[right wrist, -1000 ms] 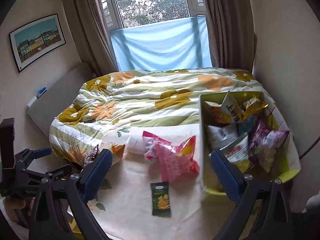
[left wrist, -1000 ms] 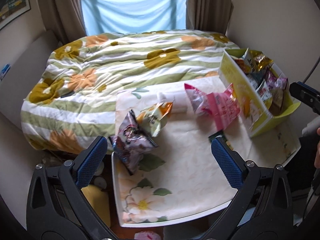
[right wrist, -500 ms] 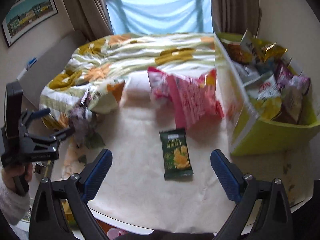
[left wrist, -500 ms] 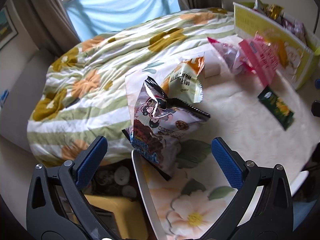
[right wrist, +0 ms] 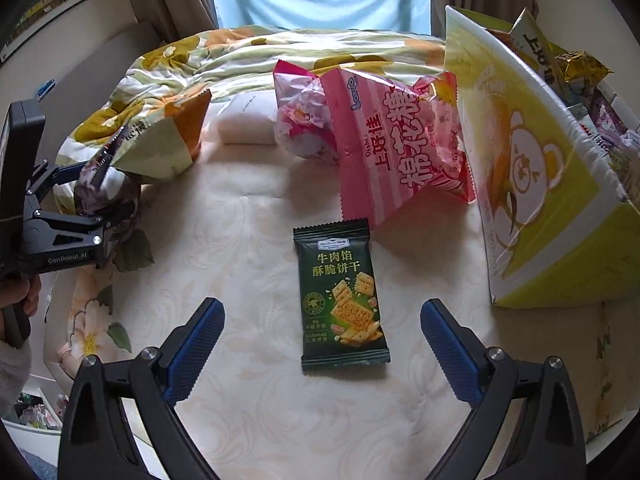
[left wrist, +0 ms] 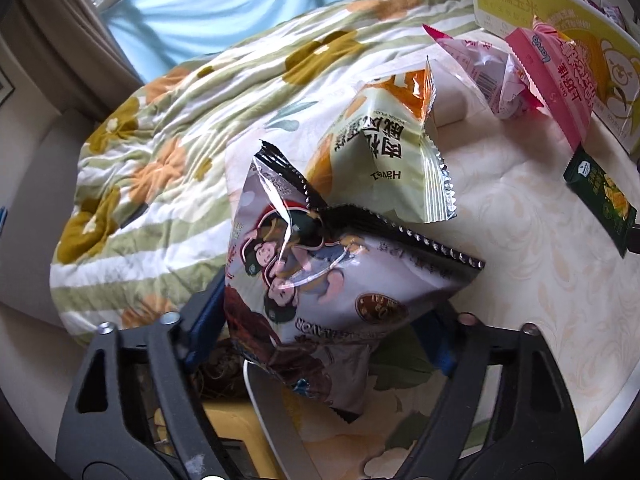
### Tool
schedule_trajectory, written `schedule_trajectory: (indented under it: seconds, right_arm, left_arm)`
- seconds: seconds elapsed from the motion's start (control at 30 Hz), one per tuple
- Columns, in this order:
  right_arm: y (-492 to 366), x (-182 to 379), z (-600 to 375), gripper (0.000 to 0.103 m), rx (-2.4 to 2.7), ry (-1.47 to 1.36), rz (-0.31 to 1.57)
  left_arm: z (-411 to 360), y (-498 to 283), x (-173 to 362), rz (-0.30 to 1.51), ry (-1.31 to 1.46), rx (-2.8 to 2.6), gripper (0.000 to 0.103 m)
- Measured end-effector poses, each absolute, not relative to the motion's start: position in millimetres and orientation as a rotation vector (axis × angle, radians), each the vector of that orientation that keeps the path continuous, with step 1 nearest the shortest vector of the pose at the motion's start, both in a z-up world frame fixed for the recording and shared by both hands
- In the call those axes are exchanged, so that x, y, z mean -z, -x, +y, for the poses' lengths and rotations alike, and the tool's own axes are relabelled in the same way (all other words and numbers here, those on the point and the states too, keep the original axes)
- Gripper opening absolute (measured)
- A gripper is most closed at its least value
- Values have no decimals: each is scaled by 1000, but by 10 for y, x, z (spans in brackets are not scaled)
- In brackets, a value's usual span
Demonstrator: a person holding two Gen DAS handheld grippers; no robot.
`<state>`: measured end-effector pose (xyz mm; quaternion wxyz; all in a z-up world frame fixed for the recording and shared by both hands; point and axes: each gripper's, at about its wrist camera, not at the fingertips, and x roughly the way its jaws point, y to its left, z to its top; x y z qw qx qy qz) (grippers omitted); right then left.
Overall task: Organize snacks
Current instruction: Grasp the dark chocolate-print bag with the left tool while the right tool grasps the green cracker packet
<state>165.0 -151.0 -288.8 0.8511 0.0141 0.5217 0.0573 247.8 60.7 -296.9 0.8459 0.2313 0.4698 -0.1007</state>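
Your left gripper (left wrist: 328,344) has its jaws around the cartoon-printed snack bag (left wrist: 320,280) at the surface's left edge, though you cannot tell whether they press it. Your right gripper (right wrist: 322,344) hangs with jaws wide apart and empty over the dark green cracker packet (right wrist: 340,296), mid-surface, beside the yellow box (right wrist: 540,208).

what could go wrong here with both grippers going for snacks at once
1. The left gripper straddles the purple cartoon snack bag at the table edge; a weak pinch may drop it off.
2. The green-and-orange bag leans against it and may topple.
3. The right gripper is open around the flat dark green cracker packet; its fingers may slide over it.
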Motion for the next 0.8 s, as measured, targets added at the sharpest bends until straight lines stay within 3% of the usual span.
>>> schedule_trajectory:
  seconds: [0.1, 0.3, 0.8]
  right_arm:
    - [-1708, 2958, -1510, 95, -123, -14, 1117]
    - [-1775, 3081, -1502, 76, -125, 24, 1157]
    - [-1854, 3151, -1458, 52, -143, 102, 1164]
  left_arm:
    - [596, -2480, 2956, 992, -485, 219, 70]
    - [583, -2420, 2927, 1017, -458, 234, 61]
    - [519, -2091, 2831, 1079, -351, 245, 59]
